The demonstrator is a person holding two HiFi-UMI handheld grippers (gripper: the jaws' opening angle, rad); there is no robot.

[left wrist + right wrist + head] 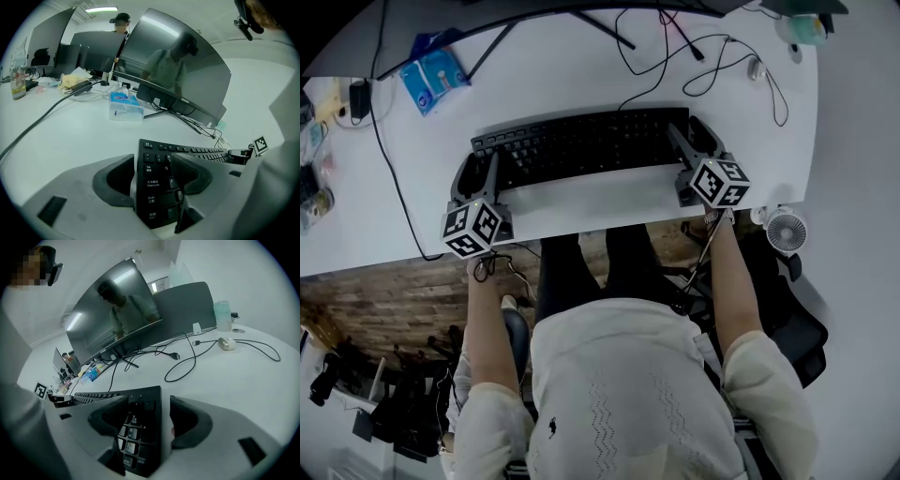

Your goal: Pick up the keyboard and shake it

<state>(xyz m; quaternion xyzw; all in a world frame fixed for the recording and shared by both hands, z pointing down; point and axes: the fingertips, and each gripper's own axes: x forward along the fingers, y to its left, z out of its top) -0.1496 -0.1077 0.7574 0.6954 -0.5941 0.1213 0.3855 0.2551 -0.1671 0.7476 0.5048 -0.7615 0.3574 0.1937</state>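
A black keyboard [581, 145] lies flat on the white desk [581, 202]. My left gripper [481, 169] straddles its left end; in the left gripper view [154, 164] the outer pad stands just off the keyboard's [157, 187] edge and the inner jaw hangs over the keys. My right gripper [692, 141] straddles the right end. In the right gripper view [150, 404] a gap shows between the outer pad and the keyboard's [140, 427] edge. Both grippers are open with the keyboard between their jaws.
A curved monitor [178, 70] on a stand sits behind the keyboard. A blue tissue pack [436, 80] lies at the back left, loose cables [675, 66] and a mouse [757, 67] at the back right. A small fan [786, 230] sits past the desk's right front corner.
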